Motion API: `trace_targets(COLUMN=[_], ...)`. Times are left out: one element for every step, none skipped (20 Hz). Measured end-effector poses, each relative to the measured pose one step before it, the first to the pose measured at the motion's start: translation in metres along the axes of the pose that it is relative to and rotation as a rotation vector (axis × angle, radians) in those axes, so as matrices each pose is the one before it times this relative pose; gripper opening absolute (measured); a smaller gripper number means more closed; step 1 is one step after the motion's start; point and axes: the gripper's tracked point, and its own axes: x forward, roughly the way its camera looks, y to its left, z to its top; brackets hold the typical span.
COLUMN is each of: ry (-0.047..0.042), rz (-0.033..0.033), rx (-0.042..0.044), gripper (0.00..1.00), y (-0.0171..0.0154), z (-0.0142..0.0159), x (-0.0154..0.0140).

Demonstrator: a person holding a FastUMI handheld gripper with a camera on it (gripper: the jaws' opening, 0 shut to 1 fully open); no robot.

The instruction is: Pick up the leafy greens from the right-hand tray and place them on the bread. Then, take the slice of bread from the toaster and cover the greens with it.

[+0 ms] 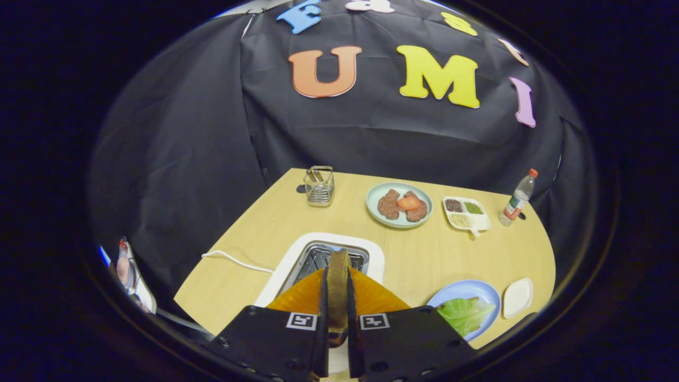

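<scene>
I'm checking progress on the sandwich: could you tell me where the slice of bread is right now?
In the gripper view, the slice of bread stands on edge, clamped between the gripper fingers, just above the white toaster.

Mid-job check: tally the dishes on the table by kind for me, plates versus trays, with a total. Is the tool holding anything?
Round plates: 2, one with patties, one with greens
Divided trays: 1
Small white dishes: 1
Total: 4
The tool is shut on the bread slice above the toaster.

matt wood table (435,254); wire metal caddy (319,187); matt black claw (337,310)
</scene>
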Motion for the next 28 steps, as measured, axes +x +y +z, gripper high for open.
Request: trace_targets(ry=[-0.00257,-0.01316,-0.01086,-0.01533,-0.01752,-0.01437,-0.01231,-0.01319,-0.01860,-0.01790,-0.01883,-0.01796,-0.01747,-0.00889,0.00679,0.00848,0.00525,0.00636,0.00553,0.00703,0.01948,0.01719,0.01757,0.02038,0.01301,0.00494,0.00584,0.00843], rz=[0.00162,-0.00187,0.00344,0.00860,0.00625,0.00631,0.01457,0.01700,0.01315,0.00329,-0.00490,-0.01384,-0.01134,-0.01038,-0.00643,-0.00978,-0.00699,-0.01004,-0.00881,-0.00296,-0.00845,-0.00124,0.00214,-0.00206,-0.00054,0.00273,0.00476,0.00801], rx=[-0.00812,0.00513,0.00306,0.01121,0.01267,0.00461,0.00362,0.01036,0.01770,0.01312,0.00463,-0.00474,-0.00536,-0.00027,0.00512,0.00493,0.00720,0.01050,0.00808,0.00918,0.00916,0.02032,0.02081,0.01684,0.01986,0.02603,0.02569,0.02778], gripper=[0.07,0.07,0.07,0.07,0.07,0.07,0.07,0.07,0.07,0.07,0.07,0.07,0.07,0.07,0.07,0.07,0.07,0.07,0.07,0.07,0.07,0.07,0.07,0.07,0.07,0.07,0.07,0.07], y=[-0.00016,-0.00040,0.00031,0.00107,-0.00054,-0.00053,0.00007,0.00030,-0.00123,-0.00441,-0.00704,-0.01046,-0.00933,-0.00991,-0.01066,-0.01221,-0.01318,-0.01304,-0.01421,-0.01146,-0.01331,-0.01181,-0.01018,-0.01105,-0.01155,-0.01090,-0.01018,-0.00905], z=[0.00306,0.00401,0.00443,0.00638,0.00729,0.00809,0.00742,0.00845,0.00910,0.00833,0.00709,0.00515,0.00165,-0.00171,-0.00797,-0.00832,-0.00784,-0.00881,-0.00991,-0.00955,-0.01359,-0.01126,-0.01059,-0.01026,-0.00909,-0.00585,-0.00610,-0.00558], x=[-0.00407,-0.00361,-0.00536,-0.00699,-0.00728,-0.00894,-0.00893,-0.00995,-0.01088,-0.01002,-0.00853,-0.00710,-0.00460,-0.00276,-0.00110,-0.00118,0.00067,0.00078,0.00326,0.00236,0.00394,0.00442,0.00511,0.00466,0.00505,0.00457,0.00523,0.00448])
